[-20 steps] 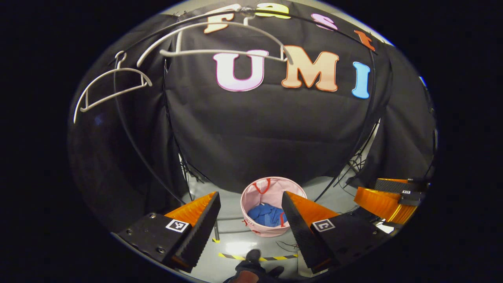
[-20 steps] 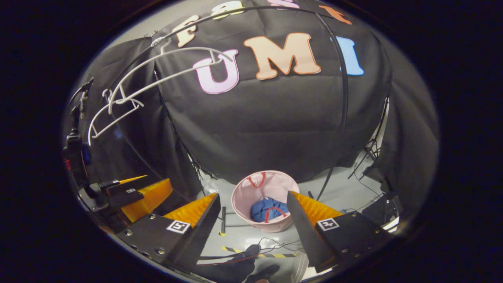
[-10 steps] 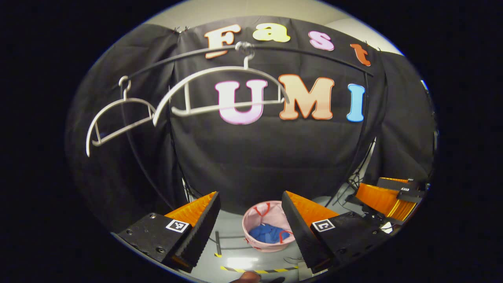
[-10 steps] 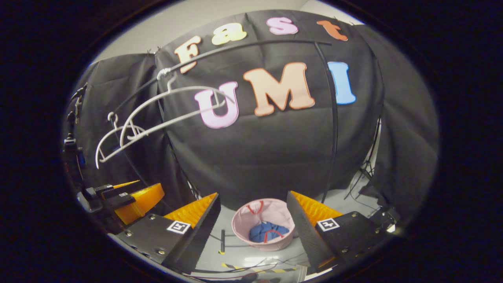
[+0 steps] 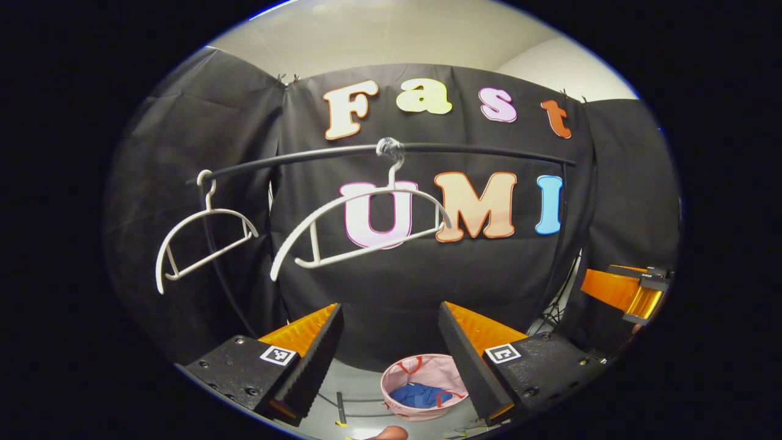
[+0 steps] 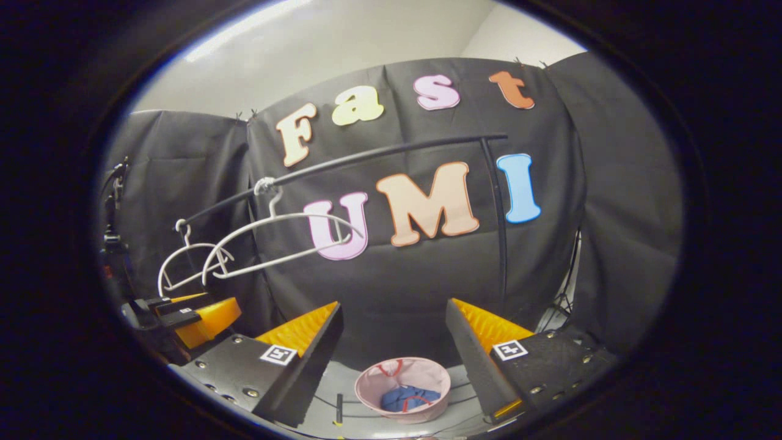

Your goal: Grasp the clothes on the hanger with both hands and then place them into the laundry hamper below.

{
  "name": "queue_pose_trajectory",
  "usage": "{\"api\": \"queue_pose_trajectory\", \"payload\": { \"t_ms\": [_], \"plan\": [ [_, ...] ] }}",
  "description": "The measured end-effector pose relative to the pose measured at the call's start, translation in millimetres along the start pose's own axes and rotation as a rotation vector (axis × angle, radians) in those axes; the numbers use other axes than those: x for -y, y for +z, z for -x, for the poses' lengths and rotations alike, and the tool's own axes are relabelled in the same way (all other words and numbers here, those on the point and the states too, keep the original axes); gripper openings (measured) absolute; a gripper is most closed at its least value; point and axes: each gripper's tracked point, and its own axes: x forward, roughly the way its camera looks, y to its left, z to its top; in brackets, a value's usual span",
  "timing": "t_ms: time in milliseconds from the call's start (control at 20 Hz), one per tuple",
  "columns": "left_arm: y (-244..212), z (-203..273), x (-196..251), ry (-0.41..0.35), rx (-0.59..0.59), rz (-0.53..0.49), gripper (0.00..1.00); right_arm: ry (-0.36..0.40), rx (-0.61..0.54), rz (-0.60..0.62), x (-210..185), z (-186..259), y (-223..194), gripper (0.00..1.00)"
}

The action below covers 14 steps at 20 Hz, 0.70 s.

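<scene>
The blue clothes (image 5: 420, 395) (image 6: 403, 398) lie bunched inside the pink laundry hamper (image 5: 421, 370) (image 6: 403, 374) on the floor. Two white hangers hang bare on the black rail (image 5: 476, 150) (image 6: 391, 151): the nearer hanger (image 5: 360, 226) (image 6: 281, 235) and a smaller-looking one (image 5: 204, 238) (image 6: 183, 269) further left. My left gripper (image 5: 391, 351) is open, nothing between its orange fingers, well above the hamper. My right gripper (image 6: 394, 351) is open and holds nothing too. The right gripper's orange finger (image 5: 617, 292) shows at the right edge of the left gripper view; the left gripper's finger (image 6: 201, 318) shows at the left of the right gripper view.
The rail's black upright post (image 6: 502, 232) stands right of centre. Cables (image 5: 553, 308) trail on the grey floor by the cloth wall. A short black bar (image 5: 339, 406) lies on the floor left of the hamper.
Both grippers have risen and tilted up: the hamper slid down toward the bottom of both views, the rail and hangers dropped toward the middle. Both grippers stayed open; the clothes stayed in the hamper.
</scene>
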Motion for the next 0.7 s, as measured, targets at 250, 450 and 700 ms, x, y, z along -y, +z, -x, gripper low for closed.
{"api": "queue_pose_trajectory", "payload": {
  "t_ms": [250,450,700],
  "plan": [
    [41.7,18.6,-6.5,0.008,0.134,-0.07,0.96,0.016,0.058,0.002,-6.9,20.2,10.9,1.0],
    [51.8,34.0,-2.5,-0.008,0.175,-0.092,0.96,-0.007,0.088,0.064,2.5,40.4,2.3,1.0],
    [30.6,49.4,9.3,-0.063,0.151,-0.071,1.0,-0.03,0.067,0.083,9.7,60.9,-12.2,1.0]
  ]
}}
